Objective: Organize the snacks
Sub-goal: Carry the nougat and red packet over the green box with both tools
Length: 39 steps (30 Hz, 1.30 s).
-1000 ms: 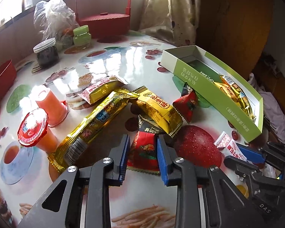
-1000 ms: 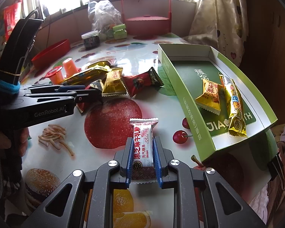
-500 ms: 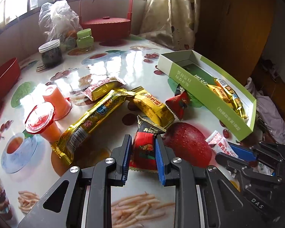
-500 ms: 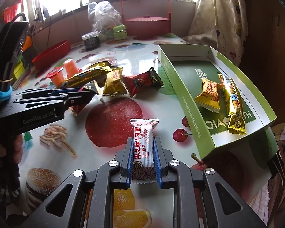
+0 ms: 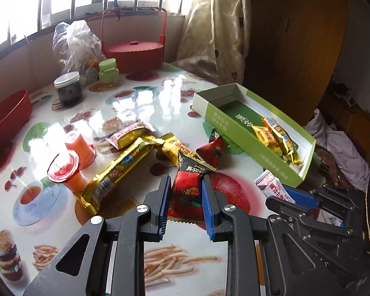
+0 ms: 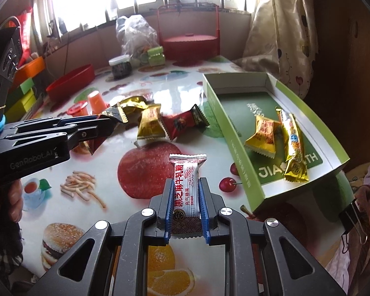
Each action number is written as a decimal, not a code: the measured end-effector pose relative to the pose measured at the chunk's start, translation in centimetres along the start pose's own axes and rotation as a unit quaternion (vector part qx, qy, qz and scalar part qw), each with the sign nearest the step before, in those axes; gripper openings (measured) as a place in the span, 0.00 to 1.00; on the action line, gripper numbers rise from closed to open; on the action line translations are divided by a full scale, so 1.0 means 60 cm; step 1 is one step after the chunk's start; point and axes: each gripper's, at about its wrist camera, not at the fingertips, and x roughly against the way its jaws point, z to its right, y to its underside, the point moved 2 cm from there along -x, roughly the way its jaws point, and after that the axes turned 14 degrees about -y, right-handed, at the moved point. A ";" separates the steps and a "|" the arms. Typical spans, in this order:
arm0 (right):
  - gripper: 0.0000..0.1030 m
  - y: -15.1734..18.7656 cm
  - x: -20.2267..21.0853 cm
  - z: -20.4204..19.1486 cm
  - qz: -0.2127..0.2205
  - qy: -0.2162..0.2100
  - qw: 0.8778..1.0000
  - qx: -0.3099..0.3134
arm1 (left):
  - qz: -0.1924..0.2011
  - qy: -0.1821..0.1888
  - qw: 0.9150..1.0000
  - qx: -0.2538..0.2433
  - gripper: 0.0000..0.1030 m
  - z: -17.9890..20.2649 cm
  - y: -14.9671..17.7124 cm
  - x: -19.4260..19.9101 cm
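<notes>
My left gripper (image 5: 186,181) is shut on a red and black snack packet (image 5: 188,194), held just above the table. My right gripper (image 6: 186,182) is shut on a white packet with red lettering (image 6: 187,167), also a little above the table. A green open box (image 6: 234,143) lies to the right and holds two yellow packets (image 6: 261,138). Loose on the table are a long gold bar (image 5: 120,167), a yellow packet (image 5: 171,148), a red packet (image 5: 213,148) and two orange jelly cups (image 5: 64,172). In the right wrist view the left gripper (image 6: 103,125) reaches in from the left.
A red lidded basket (image 5: 133,51), two jars (image 5: 67,88), a plastic bag (image 5: 74,44) and a red bowl (image 5: 7,116) stand along the far and left sides. A binder clip (image 6: 352,217) hangs past the box's near end, over the table edge.
My left gripper has risen and drawn back with the red and black packet, lifting it away from the snack pile. The right gripper and its white packet have stayed put.
</notes>
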 end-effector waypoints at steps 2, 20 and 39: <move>0.17 -0.002 0.005 0.000 0.006 0.000 1.000 0.000 | 0.004 0.001 1.000 -0.002 0.25 0.002 -0.004 0.005; 0.17 -0.020 0.056 0.026 0.051 0.004 0.999 -0.016 | 0.029 0.027 0.999 -0.016 0.25 0.052 -0.046 0.025; 0.17 -0.041 0.105 0.105 0.093 0.041 0.993 -0.064 | 0.017 0.071 0.997 -0.026 0.25 0.122 -0.092 -0.007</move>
